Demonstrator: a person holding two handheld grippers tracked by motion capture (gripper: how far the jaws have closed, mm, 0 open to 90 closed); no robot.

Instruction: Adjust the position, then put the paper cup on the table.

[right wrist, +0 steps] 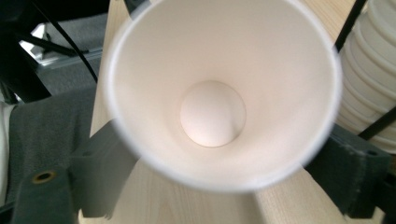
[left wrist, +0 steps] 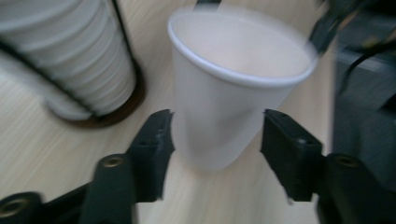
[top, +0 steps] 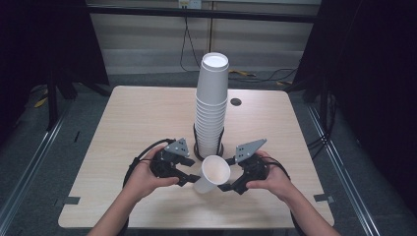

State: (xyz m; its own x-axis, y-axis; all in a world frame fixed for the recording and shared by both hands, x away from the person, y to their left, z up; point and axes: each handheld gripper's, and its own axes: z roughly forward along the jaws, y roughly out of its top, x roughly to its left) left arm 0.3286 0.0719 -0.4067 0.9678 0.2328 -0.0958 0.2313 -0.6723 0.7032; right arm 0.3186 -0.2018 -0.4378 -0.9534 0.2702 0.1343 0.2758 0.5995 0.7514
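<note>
A single white paper cup (top: 211,174) (left wrist: 224,107) hangs tilted just above the table, in front of a tall stack of white paper cups (top: 212,108) (left wrist: 70,60). My left gripper (top: 193,173) (left wrist: 217,135) is shut on the cup's lower body, one black jaw against each side. My right gripper (top: 228,177) (right wrist: 222,144) faces it from the other side and looks straight into the cup's mouth (right wrist: 215,93). Its jaws lie against the cup's wall near the rim, and the rim hides their tips.
The stack stands in a black wire holder with a round base (top: 196,150) (left wrist: 116,112) near the middle of the wooden table (top: 137,118). A small dark hole (top: 236,102) sits behind the stack. The table's front edge runs under the person's forearms. Dark floor surrounds the table.
</note>
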